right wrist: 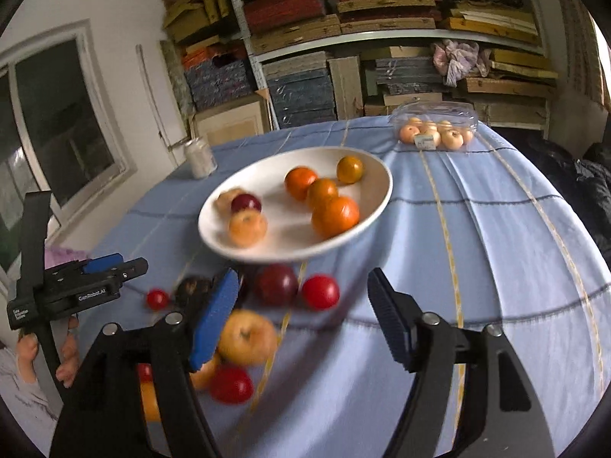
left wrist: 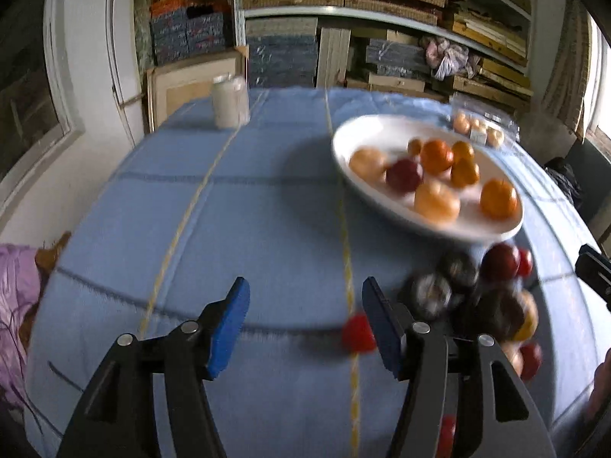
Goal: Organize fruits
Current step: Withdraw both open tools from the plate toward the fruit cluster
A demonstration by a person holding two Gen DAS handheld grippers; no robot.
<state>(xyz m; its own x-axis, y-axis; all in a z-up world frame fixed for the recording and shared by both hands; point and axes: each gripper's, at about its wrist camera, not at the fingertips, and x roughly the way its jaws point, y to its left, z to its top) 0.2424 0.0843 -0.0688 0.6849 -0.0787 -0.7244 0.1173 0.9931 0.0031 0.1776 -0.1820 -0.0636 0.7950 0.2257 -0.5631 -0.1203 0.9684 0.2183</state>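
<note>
Shelves of stacked boards and boxes are filling the top of both views, and below them we are working over a blue cloth [right wrist: 496, 252] with yellow lines. Our left gripper [left wrist: 305, 320] is standing released with only cloth between its blue pads, and our right gripper [right wrist: 301, 313] is likewise spread and grasping nothing. A white plate [right wrist: 366, 210] at frame centre in the right view is already carrying oranges, a plum and pale fruit, so we judge we are between picks, partway through. Loose fruit [right wrist: 278, 286] is lying just below the plate: plums, tomatoes [right wrist: 320, 292], a yellow apple [right wrist: 248, 337] by the right gripper's left pad. Next we are needing to settle on one piece, likely that apple, and close around it without nudging its neighbours, which are crowding close. A clear box [right wrist: 435, 122] of pale fruit at upper right and a jar [right wrist: 198, 158] at upper left are sitting well apart.
</note>
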